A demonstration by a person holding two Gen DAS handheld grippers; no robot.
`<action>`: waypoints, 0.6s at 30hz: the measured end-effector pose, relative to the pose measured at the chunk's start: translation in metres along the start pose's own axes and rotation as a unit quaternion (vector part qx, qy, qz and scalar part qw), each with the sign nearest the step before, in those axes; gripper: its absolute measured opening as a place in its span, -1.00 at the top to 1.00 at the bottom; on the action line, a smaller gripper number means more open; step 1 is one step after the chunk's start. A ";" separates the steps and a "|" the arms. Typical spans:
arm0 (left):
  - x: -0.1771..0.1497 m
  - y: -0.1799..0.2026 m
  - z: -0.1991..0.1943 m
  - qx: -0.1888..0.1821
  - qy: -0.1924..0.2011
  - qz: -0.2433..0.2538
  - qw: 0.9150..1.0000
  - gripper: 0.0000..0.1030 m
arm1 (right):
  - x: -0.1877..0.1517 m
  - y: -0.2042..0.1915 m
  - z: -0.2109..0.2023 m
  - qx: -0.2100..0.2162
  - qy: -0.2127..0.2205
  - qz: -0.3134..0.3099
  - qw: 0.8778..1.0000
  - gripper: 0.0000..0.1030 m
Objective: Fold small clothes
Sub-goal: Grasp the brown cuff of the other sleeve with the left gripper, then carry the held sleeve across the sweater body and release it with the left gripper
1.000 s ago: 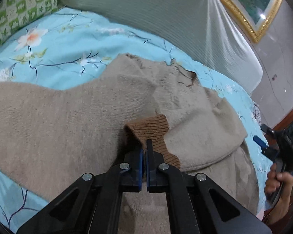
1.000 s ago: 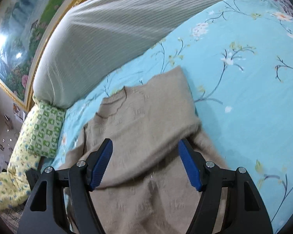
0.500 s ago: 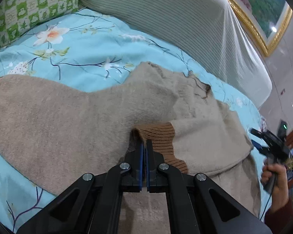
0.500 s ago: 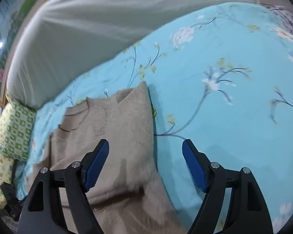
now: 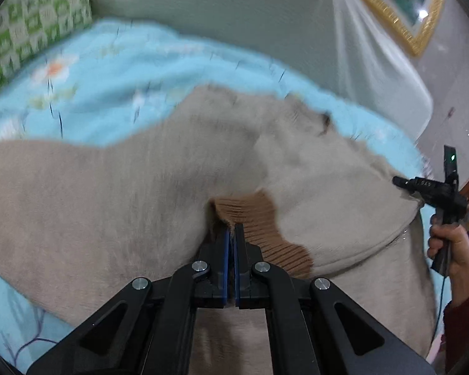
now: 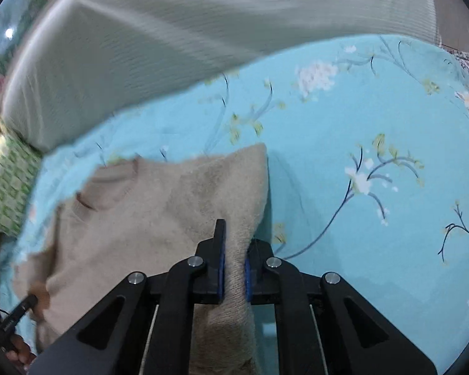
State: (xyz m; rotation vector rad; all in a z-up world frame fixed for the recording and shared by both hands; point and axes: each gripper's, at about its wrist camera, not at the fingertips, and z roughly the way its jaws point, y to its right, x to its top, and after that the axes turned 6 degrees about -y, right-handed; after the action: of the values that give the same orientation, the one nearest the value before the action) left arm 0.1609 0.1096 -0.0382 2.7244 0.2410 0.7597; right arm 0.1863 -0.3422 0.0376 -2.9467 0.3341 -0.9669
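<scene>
A fuzzy beige knit sweater (image 5: 115, 193) is spread on the blue floral sheet (image 6: 344, 162), its ribbed brown cuff (image 5: 253, 218) pinched in the left gripper (image 5: 233, 243), its folded side edge clamped in the right gripper (image 6: 234, 268).

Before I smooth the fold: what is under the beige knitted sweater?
The beige knitted sweater lies on a turquoise floral bedsheet, which shows all around it. Anything beneath the knit itself is covered.

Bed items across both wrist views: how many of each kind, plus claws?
Beige sweater: 1
Green checked pillow: 1
Floral blue bedsheet: 1
Claws, left and right: 2
Total: 5
</scene>
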 end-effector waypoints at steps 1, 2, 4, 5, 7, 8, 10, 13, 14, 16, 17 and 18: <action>-0.001 -0.004 0.002 -0.007 -0.009 -0.005 1.000 0.98 | -0.002 0.000 0.008 -0.016 -0.015 -0.001 1.000 0.71; -0.003 -0.007 -0.002 -0.011 -0.006 -0.005 1.000 0.96 | -0.005 0.001 0.008 -0.023 -0.017 0.002 1.000 0.64; -0.007 -0.010 -0.016 -0.006 0.006 -0.001 1.000 0.93 | -0.012 -0.001 -0.007 -0.040 0.001 0.010 0.999 0.35; -0.009 -0.012 -0.020 -0.007 0.005 -0.001 1.000 0.93 | -0.015 -0.003 -0.015 -0.038 0.013 0.009 0.999 0.29; -0.016 -0.019 -0.030 -0.012 0.005 -0.007 1.000 0.81 | -0.026 -0.011 -0.036 -0.030 0.037 0.005 0.999 0.02; -0.019 -0.022 -0.034 -0.016 0.004 -0.012 1.000 0.79 | -0.031 -0.014 -0.043 -0.020 0.045 0.004 0.999 -0.01; -0.026 -0.031 -0.044 -0.025 0.004 -0.028 0.999 0.74 | -0.044 -0.026 -0.057 0.028 0.048 -0.007 0.998 -0.06; -0.037 -0.044 -0.060 -0.034 0.011 -0.056 0.998 0.40 | -0.066 -0.054 -0.062 0.081 0.025 -0.036 0.996 -0.13; -0.040 -0.050 -0.066 -0.037 0.013 -0.067 0.997 0.34 | -0.074 -0.063 -0.059 0.096 0.010 -0.047 0.994 -0.14; -0.044 -0.064 -0.077 -0.039 0.019 -0.089 0.995 0.01 | -0.088 -0.078 -0.051 0.114 -0.012 -0.059 0.992 -0.14; -0.046 -0.071 -0.082 -0.032 0.021 -0.101 0.994 -0.15 | -0.095 -0.084 -0.048 0.118 -0.021 -0.063 0.991 -0.14; -0.048 -0.081 -0.089 -0.016 0.028 -0.118 0.993 -0.32 | -0.103 -0.090 -0.045 0.122 -0.030 -0.069 0.990 -0.14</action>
State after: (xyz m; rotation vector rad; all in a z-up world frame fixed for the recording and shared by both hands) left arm 0.0670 0.1957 -0.0157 2.5866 0.5475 0.7643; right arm 0.0966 -0.2304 0.0221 -2.7963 0.0082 -0.8593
